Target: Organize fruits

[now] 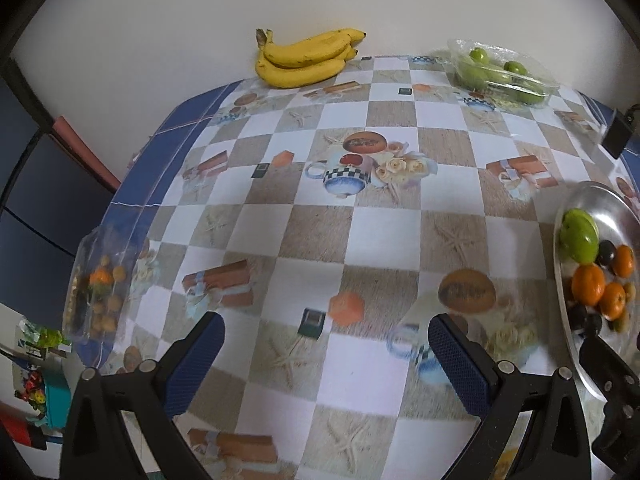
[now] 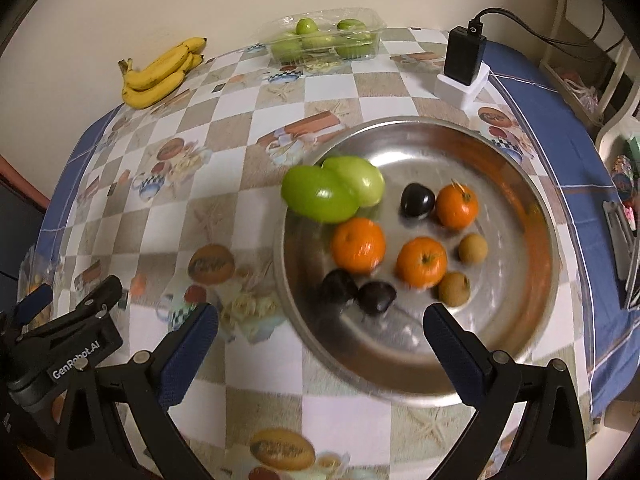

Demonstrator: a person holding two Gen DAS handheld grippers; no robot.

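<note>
Left gripper [image 1: 324, 350] jaws apart, empty, above bare tablecloth [image 1: 360, 224]. Right gripper [image 2: 320, 340] jaws apart, empty, at near rim of metal tray [image 2: 516, 184] holding fruit. One green fruit [image 2: 320, 199] overhangs tray's left edge. Bananas [image 1: 308, 58] at far edge.

A round metal tray [image 2: 520, 184] fills the centre right of the right wrist view. On it lie two green fruits [image 2: 320, 194] touching at its upper left rim, three oranges [image 2: 358, 245], three dark plums [image 2: 417, 200] and two small brown fruits [image 2: 473, 248]. A bunch of yellow bananas [image 2: 160, 74] lies at upper left. A clear box of green fruits [image 2: 324, 38] sits at top centre.
</note>
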